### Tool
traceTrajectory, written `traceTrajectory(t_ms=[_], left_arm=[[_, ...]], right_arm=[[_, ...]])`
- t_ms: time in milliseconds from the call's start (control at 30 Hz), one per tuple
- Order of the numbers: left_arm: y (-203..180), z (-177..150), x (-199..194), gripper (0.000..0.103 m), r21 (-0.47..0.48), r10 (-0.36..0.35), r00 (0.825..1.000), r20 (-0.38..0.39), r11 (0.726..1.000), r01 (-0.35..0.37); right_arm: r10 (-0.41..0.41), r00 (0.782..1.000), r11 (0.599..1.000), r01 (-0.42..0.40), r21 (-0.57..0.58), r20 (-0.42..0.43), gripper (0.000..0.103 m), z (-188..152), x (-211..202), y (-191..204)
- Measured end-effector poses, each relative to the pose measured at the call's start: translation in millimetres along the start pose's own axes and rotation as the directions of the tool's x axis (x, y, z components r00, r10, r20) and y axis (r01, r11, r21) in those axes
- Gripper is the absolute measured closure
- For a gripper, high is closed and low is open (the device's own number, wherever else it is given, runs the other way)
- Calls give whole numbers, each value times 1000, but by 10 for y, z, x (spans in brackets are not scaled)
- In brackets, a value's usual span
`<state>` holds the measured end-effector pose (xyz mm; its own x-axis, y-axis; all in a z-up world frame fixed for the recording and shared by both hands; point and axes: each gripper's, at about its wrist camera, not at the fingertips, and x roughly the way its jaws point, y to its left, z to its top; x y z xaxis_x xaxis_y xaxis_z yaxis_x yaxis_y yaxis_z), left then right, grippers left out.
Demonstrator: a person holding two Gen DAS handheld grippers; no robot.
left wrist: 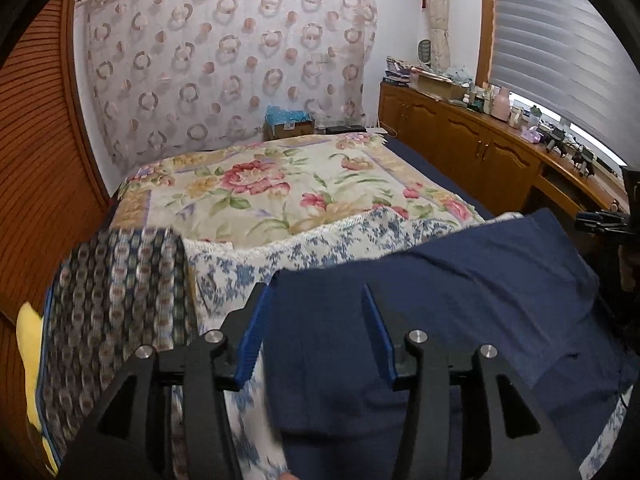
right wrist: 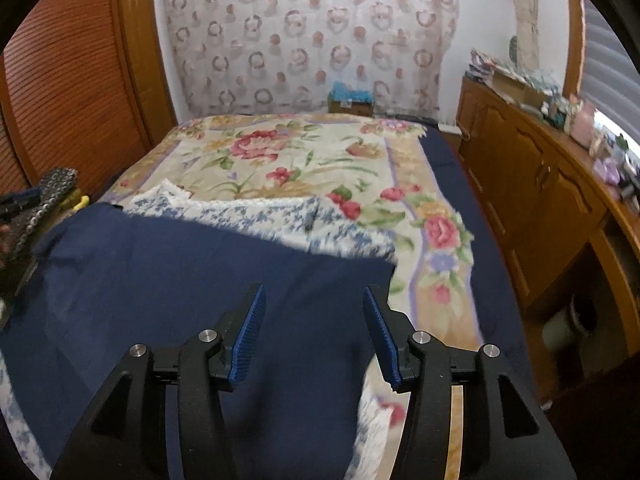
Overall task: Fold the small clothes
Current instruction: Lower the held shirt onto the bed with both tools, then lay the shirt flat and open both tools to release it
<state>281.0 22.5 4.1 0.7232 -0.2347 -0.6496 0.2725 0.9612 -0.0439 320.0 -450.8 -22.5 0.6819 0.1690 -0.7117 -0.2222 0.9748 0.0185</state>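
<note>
Nearest lay the navy garment, spread flat on the bed over a blue-flowered cloth, probably so its edges were easy to reach; left gripper and right gripper hovered above it, jaws released, grasping nothing

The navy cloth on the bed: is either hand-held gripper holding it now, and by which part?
Neither one holds it. The left hand-held gripper and the right hand-held gripper are both open above the navy cloth, with the fabric lying loose between their fingers.
</note>
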Motion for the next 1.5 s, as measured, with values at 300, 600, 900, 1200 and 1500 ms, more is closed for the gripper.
traceTrajectory(t_ms=[300, 600, 900, 1200, 1500], left_arm=[[-29, -373, -44, 57, -50, 13, 998, -63, 999, -16], [20, -476, 60, 57, -53, 79, 991, -109, 995, -85], [71, -600, 208, 57, -59, 114, 979, -170, 990, -125], [51, -539, 339, 63, -62, 88, 976, -198, 993, -102], [34, -560, 429, 97, -67, 68, 974, -218, 994, -84]], right_arm=[[-6, 998, 997, 12, 80, -68, 51, -649, -347, 55], [-4, 992, 990, 21, 139, -126, 53, -911, -243, -22], [74, 993, 995, -68, 79, -87, 90, -755, -198, 163], [108, 994, 993, -106, 53, -34, 96, -662, -273, 239], [133, 991, 991, -133, 16, 20, 98, -502, -465, 302]])
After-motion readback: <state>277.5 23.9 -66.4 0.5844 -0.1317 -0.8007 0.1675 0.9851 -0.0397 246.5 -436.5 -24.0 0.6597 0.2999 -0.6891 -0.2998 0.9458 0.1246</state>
